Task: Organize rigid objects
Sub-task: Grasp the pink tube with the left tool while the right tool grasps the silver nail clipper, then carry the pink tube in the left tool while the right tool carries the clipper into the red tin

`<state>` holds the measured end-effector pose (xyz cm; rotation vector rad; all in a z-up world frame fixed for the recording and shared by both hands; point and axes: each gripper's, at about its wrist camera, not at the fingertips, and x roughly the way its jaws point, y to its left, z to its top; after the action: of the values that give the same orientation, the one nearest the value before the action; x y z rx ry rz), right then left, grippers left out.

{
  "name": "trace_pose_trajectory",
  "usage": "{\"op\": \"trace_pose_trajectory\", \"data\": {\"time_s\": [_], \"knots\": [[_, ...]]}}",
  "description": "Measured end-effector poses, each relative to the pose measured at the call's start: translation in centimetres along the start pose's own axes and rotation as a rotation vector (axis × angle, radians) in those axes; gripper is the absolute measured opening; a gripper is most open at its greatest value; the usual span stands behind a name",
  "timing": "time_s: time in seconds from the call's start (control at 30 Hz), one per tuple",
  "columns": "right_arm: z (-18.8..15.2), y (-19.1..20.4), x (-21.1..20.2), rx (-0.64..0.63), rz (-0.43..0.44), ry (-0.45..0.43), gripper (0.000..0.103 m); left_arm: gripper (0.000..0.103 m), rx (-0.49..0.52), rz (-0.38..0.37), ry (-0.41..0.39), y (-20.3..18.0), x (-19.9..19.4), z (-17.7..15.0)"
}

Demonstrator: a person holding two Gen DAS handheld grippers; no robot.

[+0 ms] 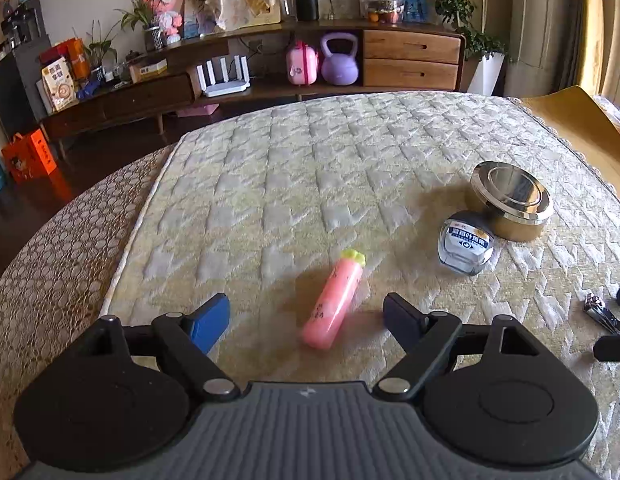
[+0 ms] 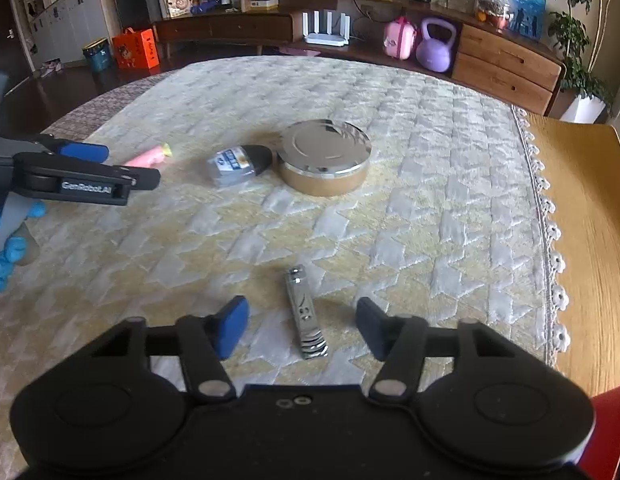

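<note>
A pink tube with a yellow-green cap (image 1: 334, 300) lies on the quilted cloth between the fingers of my left gripper (image 1: 305, 322), which stands open around it without touching. The same pink tube (image 2: 147, 157) shows behind the left gripper (image 2: 121, 168) in the right wrist view. A steel nail clipper (image 2: 305, 314) lies between the fingers of my right gripper (image 2: 301, 326), whose jaws are apart and clear of it. The nail clipper (image 1: 604, 314) also shows at the left wrist view's right edge. A small glass bottle (image 1: 466, 248) lies beside a round gold tin with a mirrored lid (image 1: 510, 204).
The quilted cloth (image 2: 390, 220) covers a table with a bare yellow strip and lace edge at the right (image 2: 582, 220). A low wooden cabinet (image 1: 410, 60) with a purple kettlebell and pink case stands beyond. A hand in a blue glove (image 2: 5, 256) holds the left gripper.
</note>
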<state>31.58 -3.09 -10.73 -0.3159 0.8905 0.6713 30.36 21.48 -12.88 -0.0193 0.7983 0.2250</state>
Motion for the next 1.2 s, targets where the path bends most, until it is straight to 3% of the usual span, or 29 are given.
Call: {"op": "trace_pose_trajectory", "data": {"time_s": [0.33,0.4,0.53,0.67,1.2], "knots": [[0.0,0.4,0.3,-0.026,-0.013,-0.033,0.03,0.034,0.014,-0.083,-0.022,-0.6,-0.3,-0.2],[0.0,0.7,0.3,-0.04,-0.025,-0.036,0.027,0.032,0.0,-0.085,-0.015,-0.7,-0.4,-0.1],[0.0,1.4,0.3,-0.052,-0.048,-0.039,0.018,0.016,-0.003,-0.071,-0.009,-0.7,-0.7,-0.2],[-0.1,1.9,0.1,-0.052,-0.071,-0.039,0.01,0.015,0.008,-0.056,0.005,-1.1,-1.3,-0.4],[-3.6,-0.1,-5.8,0.117,-0.026,-0.077,0.01,0.015,0.043,-0.137,0.035,-5.3,-6.1,-2.0]]}}
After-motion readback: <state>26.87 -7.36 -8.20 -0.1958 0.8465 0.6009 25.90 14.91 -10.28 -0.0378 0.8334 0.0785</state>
